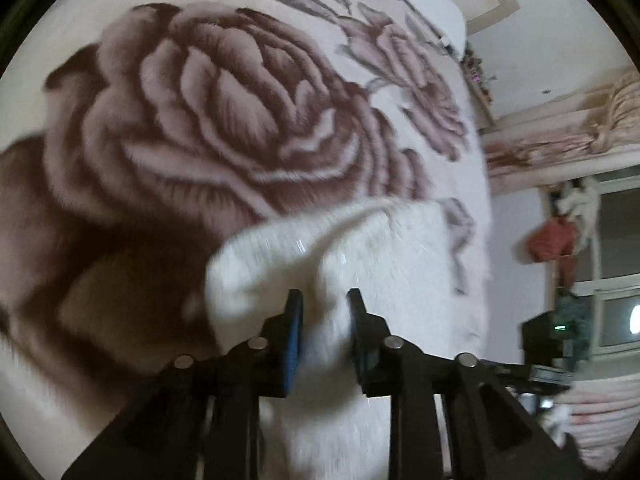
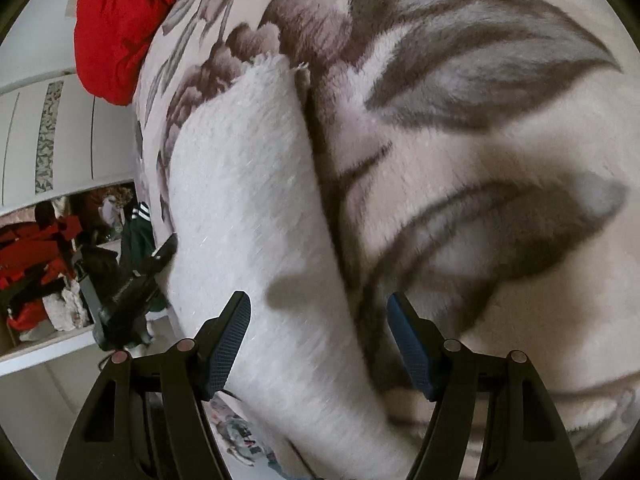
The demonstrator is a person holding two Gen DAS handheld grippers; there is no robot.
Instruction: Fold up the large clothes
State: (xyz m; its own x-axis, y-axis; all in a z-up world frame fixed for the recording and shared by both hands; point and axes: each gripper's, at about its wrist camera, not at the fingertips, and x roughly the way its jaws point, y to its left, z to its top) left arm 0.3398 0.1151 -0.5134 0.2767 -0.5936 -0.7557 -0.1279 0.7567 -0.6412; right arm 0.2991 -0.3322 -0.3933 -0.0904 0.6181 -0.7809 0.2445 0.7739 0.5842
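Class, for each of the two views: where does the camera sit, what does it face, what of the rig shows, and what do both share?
Left wrist: on the left gripper, looking down at the white garment between its jaws on the floral blanket.
Right wrist: on the right gripper, jaws open over the same garment's edge.
Shared: garment, blanket, red cloth.

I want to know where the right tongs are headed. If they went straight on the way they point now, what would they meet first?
Most likely the white garment lying on the flowered blanket. The right tongs stand open over its right edge, so they might meet the blanket beside it; depth is unclear.
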